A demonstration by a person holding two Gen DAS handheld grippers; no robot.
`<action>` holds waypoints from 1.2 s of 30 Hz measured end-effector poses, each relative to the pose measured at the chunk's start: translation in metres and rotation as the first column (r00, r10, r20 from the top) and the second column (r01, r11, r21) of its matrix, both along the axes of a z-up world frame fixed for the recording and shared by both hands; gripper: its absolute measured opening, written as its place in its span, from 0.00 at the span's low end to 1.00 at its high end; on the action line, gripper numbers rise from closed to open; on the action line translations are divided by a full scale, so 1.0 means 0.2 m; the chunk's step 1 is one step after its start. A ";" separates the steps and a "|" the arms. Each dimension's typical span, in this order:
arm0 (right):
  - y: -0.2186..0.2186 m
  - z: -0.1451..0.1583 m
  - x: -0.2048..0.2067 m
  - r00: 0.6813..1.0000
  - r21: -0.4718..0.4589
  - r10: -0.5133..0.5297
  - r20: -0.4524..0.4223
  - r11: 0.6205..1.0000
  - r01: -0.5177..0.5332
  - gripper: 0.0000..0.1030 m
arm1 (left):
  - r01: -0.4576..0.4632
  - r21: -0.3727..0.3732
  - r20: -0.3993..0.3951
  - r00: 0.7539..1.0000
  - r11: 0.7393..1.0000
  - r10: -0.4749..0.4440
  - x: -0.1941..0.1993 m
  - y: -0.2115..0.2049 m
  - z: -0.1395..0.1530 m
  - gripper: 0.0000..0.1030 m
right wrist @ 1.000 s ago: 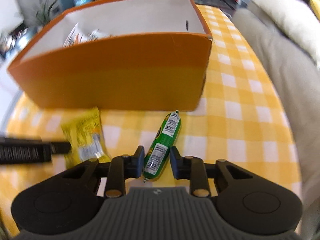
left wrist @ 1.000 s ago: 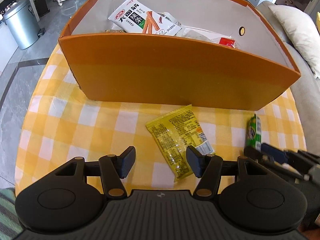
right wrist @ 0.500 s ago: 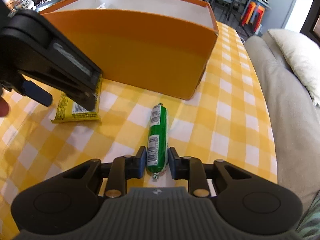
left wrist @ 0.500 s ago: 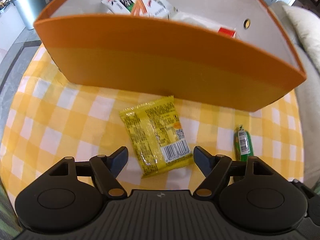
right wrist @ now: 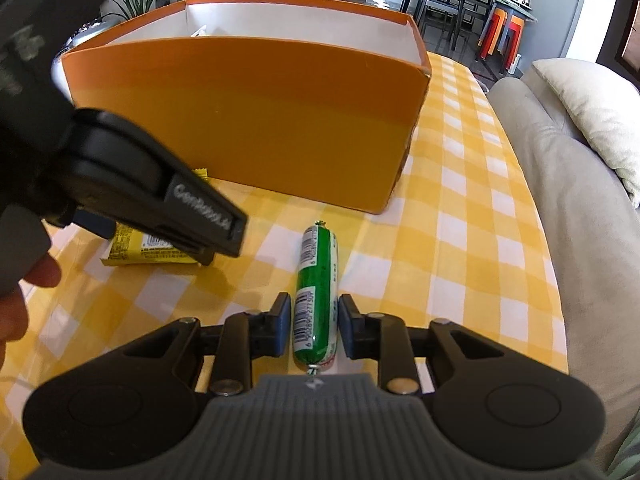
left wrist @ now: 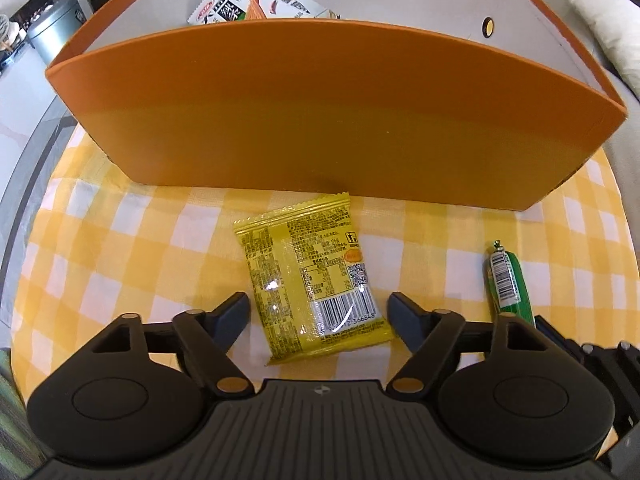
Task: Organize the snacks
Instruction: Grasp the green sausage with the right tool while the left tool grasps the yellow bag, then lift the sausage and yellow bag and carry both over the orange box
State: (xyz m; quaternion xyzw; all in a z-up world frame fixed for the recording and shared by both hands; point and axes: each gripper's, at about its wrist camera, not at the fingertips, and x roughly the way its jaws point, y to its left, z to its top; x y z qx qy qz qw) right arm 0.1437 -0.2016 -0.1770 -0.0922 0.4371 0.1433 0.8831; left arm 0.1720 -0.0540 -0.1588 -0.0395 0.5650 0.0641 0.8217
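Orange box stands on checked cloth, some snacks already inside. Left gripper straddles the yellow packet, jaws closing, not touching yet. Right gripper clamps the green sausage; next likely lift and drop in box.

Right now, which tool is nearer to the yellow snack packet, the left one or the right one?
Left. The left tool straddles the yellow packet, its jaws closing either side without touching it. The right tool is off beside it, around the green sausage.
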 end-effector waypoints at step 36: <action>-0.02 0.21 -0.07 0.998 0.102 -0.054 -0.011 0.993 0.055 0.19 | 0.225 -0.044 0.207 0.955 0.973 -0.212 -0.28 0.16 0.39 0.59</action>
